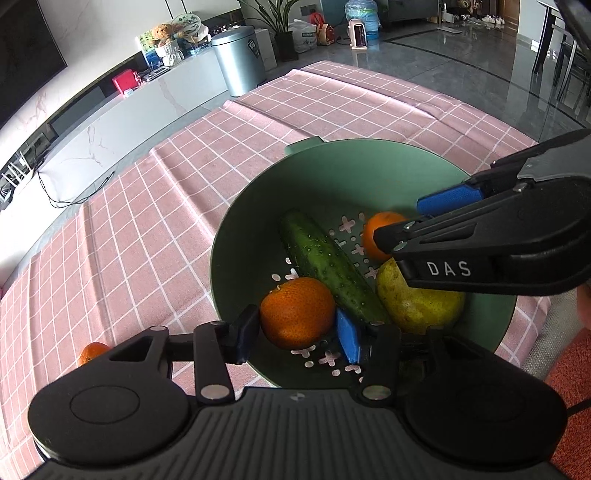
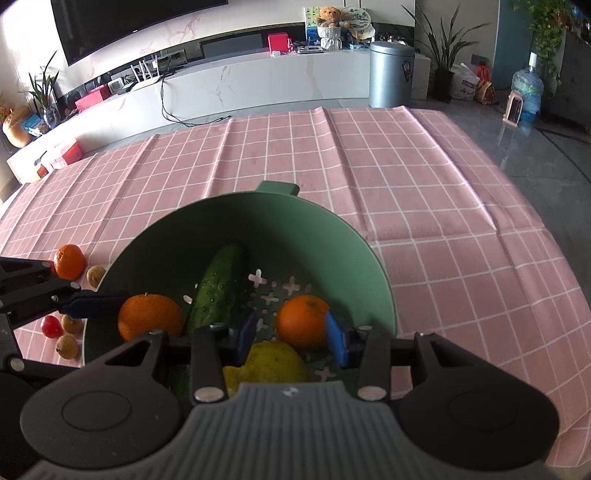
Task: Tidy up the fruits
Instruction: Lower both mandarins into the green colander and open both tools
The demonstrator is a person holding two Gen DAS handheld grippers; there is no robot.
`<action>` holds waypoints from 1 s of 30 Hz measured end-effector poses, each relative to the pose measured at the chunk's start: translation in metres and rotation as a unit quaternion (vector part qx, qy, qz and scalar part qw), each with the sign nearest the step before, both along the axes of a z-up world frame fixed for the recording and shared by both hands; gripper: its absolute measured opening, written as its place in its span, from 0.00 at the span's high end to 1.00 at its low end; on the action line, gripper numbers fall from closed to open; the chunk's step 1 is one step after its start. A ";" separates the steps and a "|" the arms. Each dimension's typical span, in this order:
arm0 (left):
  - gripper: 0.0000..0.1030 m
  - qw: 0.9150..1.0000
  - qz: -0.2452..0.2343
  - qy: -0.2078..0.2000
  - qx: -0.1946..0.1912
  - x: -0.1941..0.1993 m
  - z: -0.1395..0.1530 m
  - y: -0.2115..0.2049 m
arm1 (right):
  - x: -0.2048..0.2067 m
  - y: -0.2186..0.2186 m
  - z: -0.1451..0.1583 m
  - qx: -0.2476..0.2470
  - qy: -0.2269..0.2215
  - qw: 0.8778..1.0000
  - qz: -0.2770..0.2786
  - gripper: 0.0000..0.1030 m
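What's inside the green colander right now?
In the green colander: a cucumber, two oranges and a yellow pear. The right gripper covers part of the pear; anything beneath the fruit is hidden.

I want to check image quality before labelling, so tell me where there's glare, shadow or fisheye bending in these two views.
Left wrist view: window glare on the glossy floor, tablecloth grid lines bowed. Right wrist view: sunlit cloth, bright reflection on the floor at right, the green colander shaded inside, TV edge curved. Both sharp.

A dark screen (image 2: 122,26) was mounted on the pale marbled wall above a long white cabinet (image 2: 258,85); a grey bin (image 2: 390,74) stood on glossy grey floor (image 2: 535,147)
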State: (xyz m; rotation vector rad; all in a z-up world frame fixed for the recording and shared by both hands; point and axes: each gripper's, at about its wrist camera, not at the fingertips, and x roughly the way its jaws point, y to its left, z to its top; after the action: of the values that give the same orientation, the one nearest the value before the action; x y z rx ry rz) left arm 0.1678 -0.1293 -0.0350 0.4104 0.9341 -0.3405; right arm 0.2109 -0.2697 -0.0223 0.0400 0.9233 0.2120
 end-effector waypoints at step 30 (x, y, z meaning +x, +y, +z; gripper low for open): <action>0.35 0.995 0.057 -0.054 -0.055 -0.047 0.051 0.078 | -0.075 0.029 0.042 0.053 -0.104 0.993 -0.031 0.46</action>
State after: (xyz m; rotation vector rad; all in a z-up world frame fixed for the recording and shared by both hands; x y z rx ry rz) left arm 0.1207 -0.0511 0.0159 0.2713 0.8246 -0.2612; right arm 0.1358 -0.2408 0.0200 0.1411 0.7008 0.2033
